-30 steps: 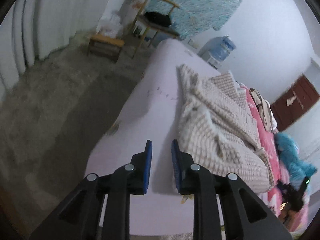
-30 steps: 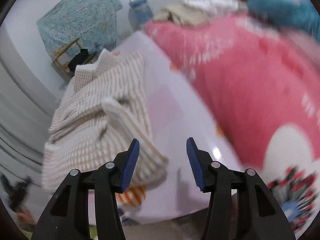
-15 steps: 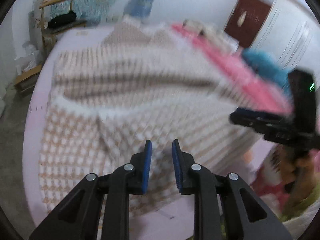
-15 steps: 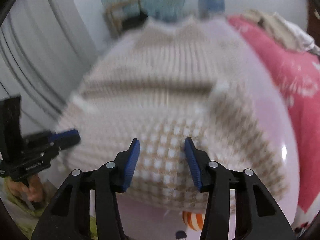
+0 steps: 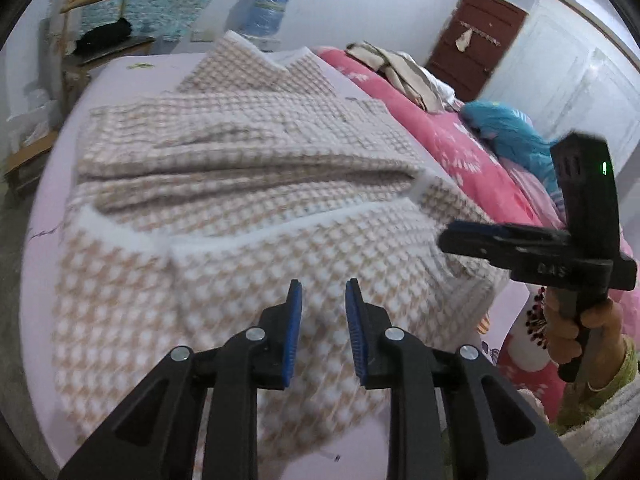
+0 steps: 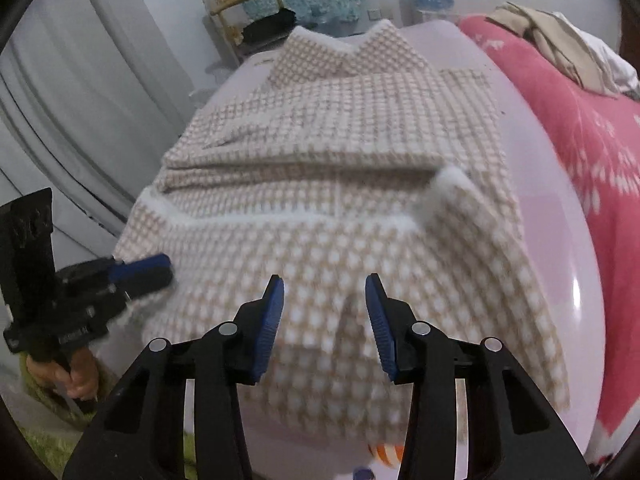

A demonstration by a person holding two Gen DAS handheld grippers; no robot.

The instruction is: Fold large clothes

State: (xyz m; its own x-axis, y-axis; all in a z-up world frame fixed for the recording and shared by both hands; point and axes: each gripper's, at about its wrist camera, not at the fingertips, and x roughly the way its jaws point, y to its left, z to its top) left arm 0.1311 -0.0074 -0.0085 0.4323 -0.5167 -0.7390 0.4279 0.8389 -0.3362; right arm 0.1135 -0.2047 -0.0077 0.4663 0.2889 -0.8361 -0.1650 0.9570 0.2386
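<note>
A large beige-and-white checked garment (image 5: 256, 184) lies spread on the lilac bed sheet (image 5: 40, 216). Its sleeves are folded across its middle and its collar (image 6: 348, 52) points to the far end. My left gripper (image 5: 323, 292) hovers over the near hem, its jaws a narrow gap apart with nothing between them. My right gripper (image 6: 325, 284) also hangs over the near hem, open wider and holding nothing. In the left wrist view the right gripper (image 5: 452, 238) is at the garment's right edge. In the right wrist view the left gripper (image 6: 160, 268) is at its left edge.
A pink patterned blanket (image 6: 580, 120) covers the bed's right side, with a heap of beige clothes (image 5: 400, 68) and a teal cloth (image 5: 508, 136) on it. Beyond the bed stand a wooden chair (image 5: 92, 20), a water bottle (image 5: 268, 4) and a dark red door (image 5: 476, 40). Grey curtains (image 6: 60, 100) hang left.
Both views have swung from the bed's sides to face the checked garment head-on, and each gripper now shows in the other's view. The right jaws have narrowed a little.
</note>
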